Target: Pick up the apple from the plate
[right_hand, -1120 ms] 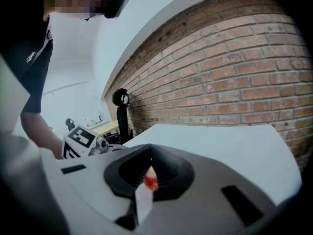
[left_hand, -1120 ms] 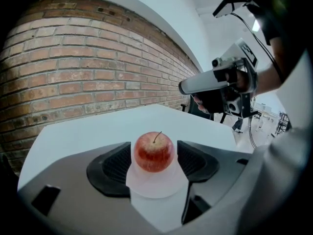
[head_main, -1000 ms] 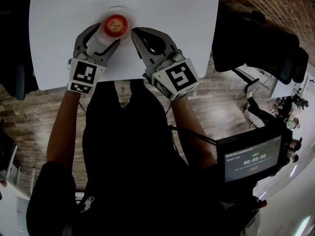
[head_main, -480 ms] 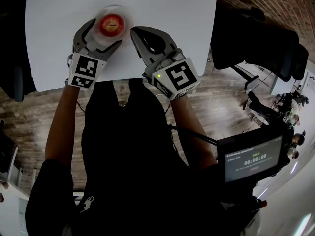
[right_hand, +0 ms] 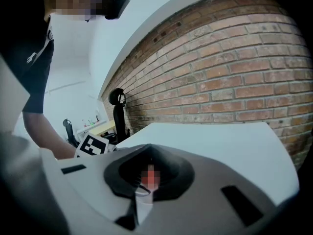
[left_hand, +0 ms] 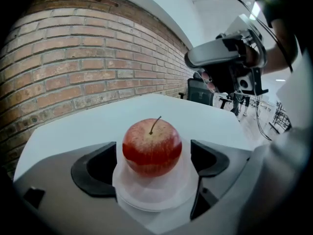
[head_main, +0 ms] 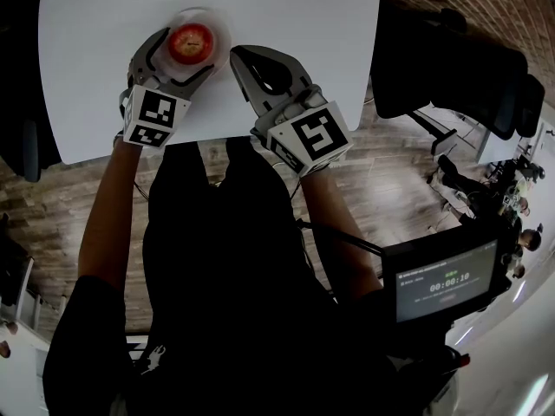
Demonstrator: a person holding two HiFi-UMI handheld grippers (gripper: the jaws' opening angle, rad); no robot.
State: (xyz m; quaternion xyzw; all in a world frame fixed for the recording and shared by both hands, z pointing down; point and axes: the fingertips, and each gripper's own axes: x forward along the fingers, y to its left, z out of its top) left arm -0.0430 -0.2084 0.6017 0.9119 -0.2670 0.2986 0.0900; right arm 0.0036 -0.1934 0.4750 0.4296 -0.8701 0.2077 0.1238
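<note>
At upper left of the head view, a round red apple (head_main: 191, 42) sits on a small round white plate (head_main: 218, 22) on a white table (head_main: 303, 24). The left gripper (head_main: 186, 53) has just opened its 2 jaws wide, and they flank the apple without touching it. The right gripper (head_main: 234, 56), jaws closed together and empty, is just right of the plate.

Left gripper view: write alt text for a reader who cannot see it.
A red apple sits on a white plate between the fingers, which have just been opening and do not touch it. A white table and brick wall lie behind.
</note>
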